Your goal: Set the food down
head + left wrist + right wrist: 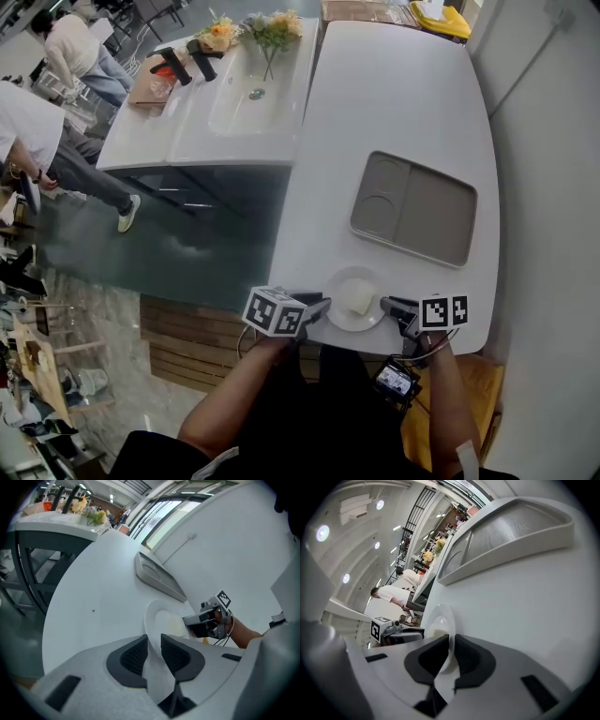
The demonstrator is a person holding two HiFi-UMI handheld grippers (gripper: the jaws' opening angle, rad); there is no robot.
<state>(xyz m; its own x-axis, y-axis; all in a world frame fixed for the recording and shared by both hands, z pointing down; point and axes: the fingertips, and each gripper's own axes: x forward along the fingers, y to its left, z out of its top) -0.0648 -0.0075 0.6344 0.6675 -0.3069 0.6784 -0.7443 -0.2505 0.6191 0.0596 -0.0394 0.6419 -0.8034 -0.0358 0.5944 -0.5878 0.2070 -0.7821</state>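
A white plate (341,319) with a pale block of food (359,296) sits near the front edge of the white table (394,112). My left gripper (323,306) is shut on the plate's left rim, and the rim (151,620) runs between its dark pads (133,656). My right gripper (385,304) is shut on the opposite rim (443,616). The food (176,626) lies between the two grippers. Each gripper view shows the other gripper across the plate: the right one (202,623) and the left one (401,633).
A grey compartment tray (427,220) lies empty just beyond the plate, also seen as the tray (157,576) and the tray (511,531). A white sink counter (234,103) with flowers (272,28) stands at the far left. People stand at the left. A wall runs along the right.
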